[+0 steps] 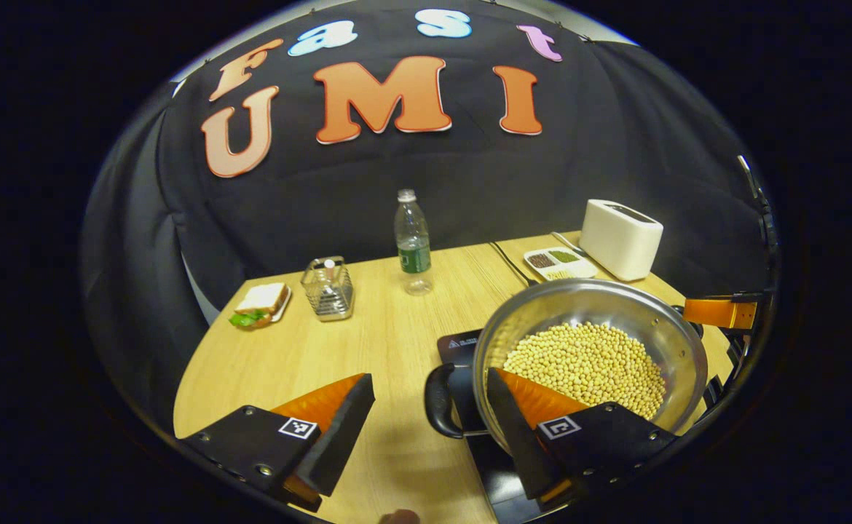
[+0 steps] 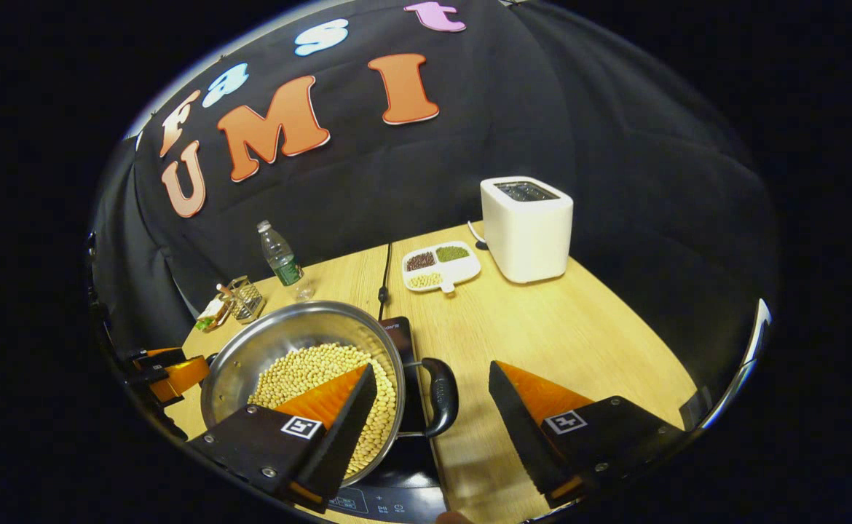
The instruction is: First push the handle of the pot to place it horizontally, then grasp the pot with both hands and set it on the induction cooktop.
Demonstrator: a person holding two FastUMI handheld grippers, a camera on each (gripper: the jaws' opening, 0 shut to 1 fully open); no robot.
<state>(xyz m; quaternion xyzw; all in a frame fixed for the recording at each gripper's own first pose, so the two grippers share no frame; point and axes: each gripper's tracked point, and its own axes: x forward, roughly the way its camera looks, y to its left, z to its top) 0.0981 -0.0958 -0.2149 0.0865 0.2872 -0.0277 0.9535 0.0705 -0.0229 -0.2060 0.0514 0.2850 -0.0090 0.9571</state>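
- The left gripper [image 1: 430, 407] sat at the bottom of the left gripper view with its fingers spread apart, straddling the pot's near loop handle [image 1: 440, 400] without pressing it. If it shut off-centre, the handle could have slipped out.
- The right gripper [image 2: 433, 397] was likewise parted, at the bottom of the right gripper view, either side of the opposite handle [image 2: 440, 397]. One side lifting ahead of the other would probably have tipped the pot.
- The steel pot [image 1: 590, 356], lower right in the left gripper view, appeared to rest already over the black induction cooktop [image 1: 462, 346]; whether it sat fully centred could not be told. A nudge might have slid it toward the cooktop's edge.
- The soybeans [image 2: 317, 382] filled much of the pot; any tilt would likely have spilled them across the wooden table [image 2: 542, 327].
- Farther back, the divided dish [image 2: 440, 266] and white toaster [image 2: 528, 229] stood well apart from the pot, at little risk.
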